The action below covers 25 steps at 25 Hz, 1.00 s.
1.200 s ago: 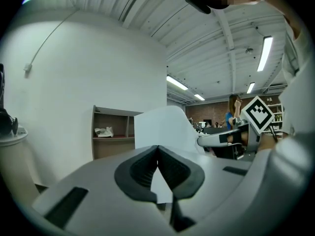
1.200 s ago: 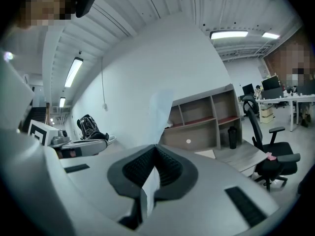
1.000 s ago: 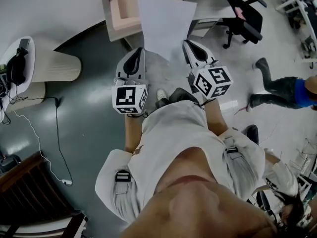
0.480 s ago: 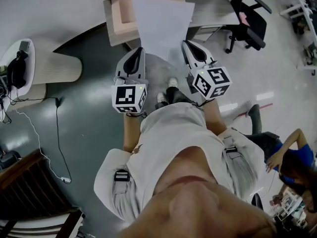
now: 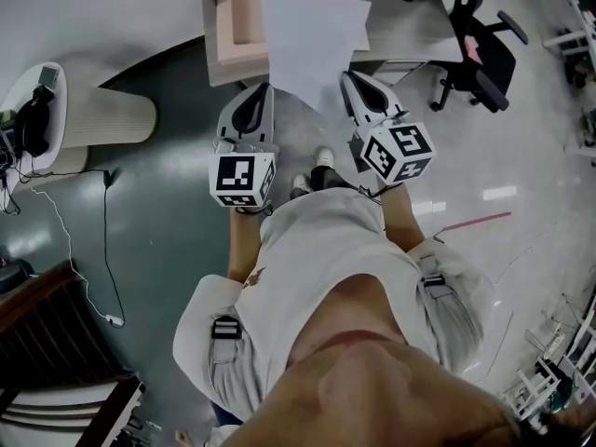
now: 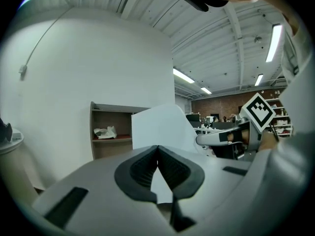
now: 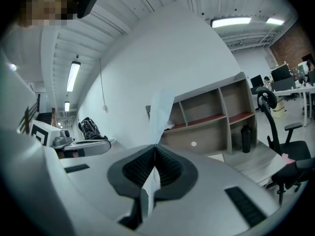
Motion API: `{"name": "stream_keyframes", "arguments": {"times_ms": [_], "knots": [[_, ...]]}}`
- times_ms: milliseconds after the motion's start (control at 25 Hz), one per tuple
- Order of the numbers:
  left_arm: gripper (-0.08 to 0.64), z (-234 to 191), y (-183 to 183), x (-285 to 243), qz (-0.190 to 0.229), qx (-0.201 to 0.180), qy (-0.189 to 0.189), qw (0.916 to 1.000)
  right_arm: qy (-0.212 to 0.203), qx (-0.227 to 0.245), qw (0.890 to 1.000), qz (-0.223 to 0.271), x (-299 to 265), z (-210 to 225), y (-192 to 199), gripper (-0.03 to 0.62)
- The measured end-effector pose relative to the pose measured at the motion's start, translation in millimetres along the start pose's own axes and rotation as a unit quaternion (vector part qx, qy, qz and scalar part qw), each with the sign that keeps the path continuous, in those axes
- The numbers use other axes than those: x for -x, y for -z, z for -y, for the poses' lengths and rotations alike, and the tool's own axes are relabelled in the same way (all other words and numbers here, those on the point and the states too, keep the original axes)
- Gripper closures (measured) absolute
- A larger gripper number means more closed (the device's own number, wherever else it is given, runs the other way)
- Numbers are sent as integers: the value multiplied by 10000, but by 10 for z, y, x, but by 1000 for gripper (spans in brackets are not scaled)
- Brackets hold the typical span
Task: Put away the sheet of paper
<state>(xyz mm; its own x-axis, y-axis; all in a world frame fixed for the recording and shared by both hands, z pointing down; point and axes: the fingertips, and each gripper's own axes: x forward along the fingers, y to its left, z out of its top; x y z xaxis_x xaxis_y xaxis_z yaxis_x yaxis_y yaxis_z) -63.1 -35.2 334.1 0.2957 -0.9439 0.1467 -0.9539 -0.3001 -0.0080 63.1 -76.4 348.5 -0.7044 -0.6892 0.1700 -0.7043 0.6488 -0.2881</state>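
A white sheet of paper (image 5: 307, 40) hangs in the air between both grippers, held out in front of the person. My left gripper (image 5: 264, 89) is shut on its left edge, and in the left gripper view the sheet of paper (image 6: 160, 127) rises from the pinched jaws of the left gripper (image 6: 157, 149). My right gripper (image 5: 346, 80) is shut on the right edge. In the right gripper view the sheet of paper (image 7: 160, 114) stands edge-on above the right gripper (image 7: 155, 149).
A wooden shelf unit (image 5: 240, 28) with open compartments stands just ahead, below the sheet; the same shelf unit (image 7: 211, 119) shows in the right gripper view. A black office chair (image 5: 484, 54) is at the right. A round white side table (image 5: 56, 119) with a cable stands at the left.
The person has walked closer to the shelf unit with the sheet still held in both grippers. A person in blue at the right has left the view.
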Motion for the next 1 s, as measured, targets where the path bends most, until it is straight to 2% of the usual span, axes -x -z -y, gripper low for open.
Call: {"name": "stream_keyframes", "arguments": {"times_ms": [560, 1000], "knots": [[538, 5, -86, -292, -69, -86, -433, 9990, -456, -1, 9990, 3, -179, 272, -147, 572], [539, -46, -95, -482, -27, -25, -370, 9993, -455, 23, 9990, -15, -328, 360, -193, 572]]}}
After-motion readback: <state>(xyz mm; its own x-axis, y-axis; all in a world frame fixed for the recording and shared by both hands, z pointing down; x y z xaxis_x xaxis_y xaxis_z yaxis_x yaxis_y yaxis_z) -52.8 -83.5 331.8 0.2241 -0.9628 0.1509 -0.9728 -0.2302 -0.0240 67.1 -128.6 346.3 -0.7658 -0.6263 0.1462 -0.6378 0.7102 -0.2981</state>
